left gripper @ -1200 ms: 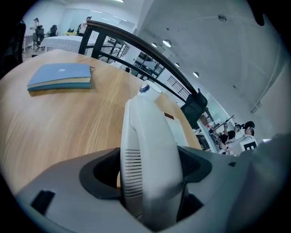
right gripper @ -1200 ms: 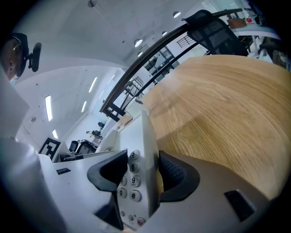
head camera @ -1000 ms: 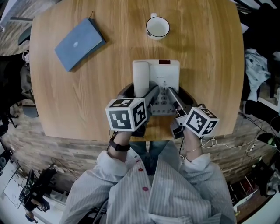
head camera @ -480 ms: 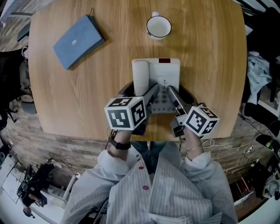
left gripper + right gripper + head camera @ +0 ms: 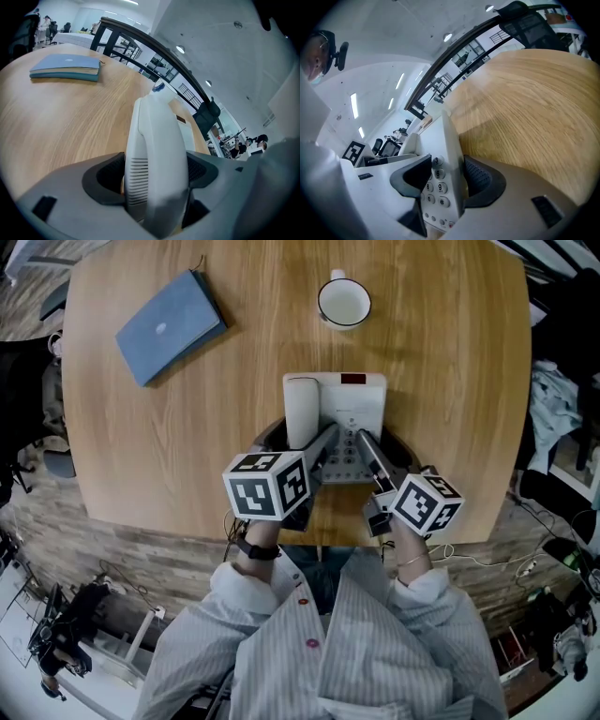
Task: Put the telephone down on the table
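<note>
A white desk telephone point(image 5: 336, 423) with its handset point(image 5: 302, 409) on the left side is held over the near part of the round wooden table point(image 5: 187, 427). My left gripper point(image 5: 314, 451) is shut on the handset side point(image 5: 154, 164). My right gripper point(image 5: 368, 451) is shut on the keypad side point(image 5: 443, 178), with number keys showing between its jaws. Whether the phone rests on the table or hangs just above it I cannot tell.
A blue notebook point(image 5: 169, 326) lies at the table's far left, also in the left gripper view point(image 5: 65, 68). A white mug point(image 5: 343, 302) stands beyond the phone. The table's near edge is close under my grippers.
The telephone and both grippers stay almost where they were. The view has shifted a little, and the right gripper's cube has edged slightly left.
</note>
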`<state>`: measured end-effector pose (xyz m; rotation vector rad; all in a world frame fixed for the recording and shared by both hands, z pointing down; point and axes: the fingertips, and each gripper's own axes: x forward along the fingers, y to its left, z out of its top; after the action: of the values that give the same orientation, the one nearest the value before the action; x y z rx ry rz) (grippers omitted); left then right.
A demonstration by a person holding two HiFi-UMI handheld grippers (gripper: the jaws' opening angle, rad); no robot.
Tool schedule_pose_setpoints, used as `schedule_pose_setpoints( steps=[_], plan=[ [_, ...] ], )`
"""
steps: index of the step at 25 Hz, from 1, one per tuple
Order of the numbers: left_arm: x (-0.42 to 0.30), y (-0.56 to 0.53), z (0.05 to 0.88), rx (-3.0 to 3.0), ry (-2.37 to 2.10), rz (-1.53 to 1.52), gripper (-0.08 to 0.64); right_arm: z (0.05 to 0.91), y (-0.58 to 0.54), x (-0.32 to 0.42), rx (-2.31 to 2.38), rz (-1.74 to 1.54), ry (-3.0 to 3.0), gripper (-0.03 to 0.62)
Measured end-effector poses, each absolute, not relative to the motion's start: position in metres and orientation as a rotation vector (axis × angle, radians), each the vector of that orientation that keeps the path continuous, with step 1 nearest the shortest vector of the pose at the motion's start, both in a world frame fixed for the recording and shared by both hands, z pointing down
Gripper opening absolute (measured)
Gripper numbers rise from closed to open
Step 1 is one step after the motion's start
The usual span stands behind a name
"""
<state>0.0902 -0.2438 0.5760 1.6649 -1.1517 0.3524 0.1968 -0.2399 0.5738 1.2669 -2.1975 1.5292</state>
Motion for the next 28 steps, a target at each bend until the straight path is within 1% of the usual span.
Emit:
schedule_pose_setpoints(
  steps=[16,28],
  plan=[
    [0.095,-0.246,0.578,1.725,-1.071,0.340,0.382,0.577,-0.241,0.197,1.181,1.531,-2.215,0.232],
    [0.080,-0.251,0.557,1.789,-1.074,0.367,0.382,0.555,-0.246,0.211,1.317,1.435,-2.221,0.232]
  ],
)
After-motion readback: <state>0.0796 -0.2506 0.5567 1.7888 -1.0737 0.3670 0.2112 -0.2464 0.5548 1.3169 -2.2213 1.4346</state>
